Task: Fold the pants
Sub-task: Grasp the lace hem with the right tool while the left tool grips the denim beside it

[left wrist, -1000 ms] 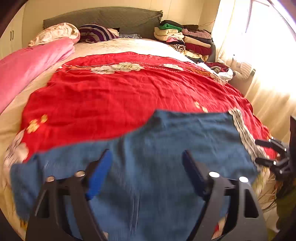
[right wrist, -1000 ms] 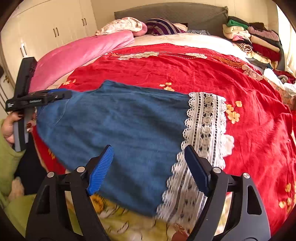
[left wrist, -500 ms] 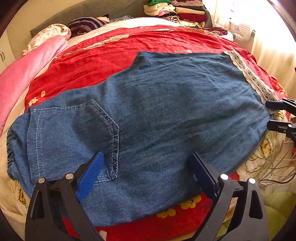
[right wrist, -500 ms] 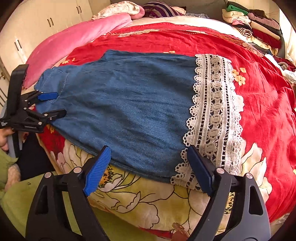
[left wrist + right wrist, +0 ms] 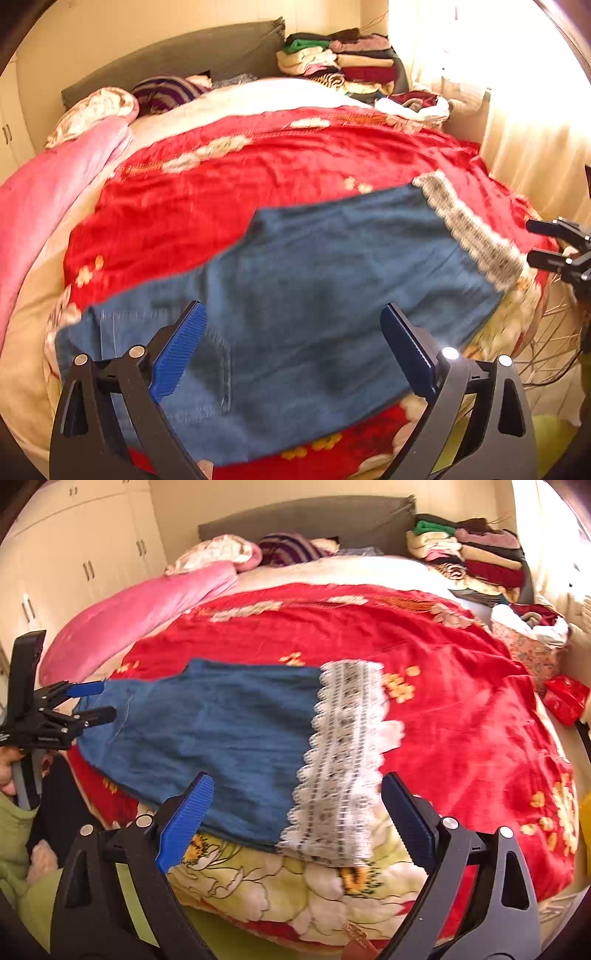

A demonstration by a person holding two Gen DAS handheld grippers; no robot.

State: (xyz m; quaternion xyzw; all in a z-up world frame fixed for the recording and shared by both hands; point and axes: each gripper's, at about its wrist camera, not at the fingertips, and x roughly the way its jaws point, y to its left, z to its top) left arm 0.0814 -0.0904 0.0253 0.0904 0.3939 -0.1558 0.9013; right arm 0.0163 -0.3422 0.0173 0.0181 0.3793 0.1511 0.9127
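The red floral blanket (image 5: pixel 461 709) is spread over the bed as a flat folding surface. On its near edge the denim pants (image 5: pixel 229 731) are laid flat, lace-trimmed hem (image 5: pixel 343 760) to the right, so the layers can be doubled over. The left gripper (image 5: pixel 291 350) is held spread above the waist end, nothing pinched; the right gripper (image 5: pixel 295 812) is opening, empty, beside the hem.

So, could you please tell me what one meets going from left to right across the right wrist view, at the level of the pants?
Left gripper → denim pants → lace hem → red blanket
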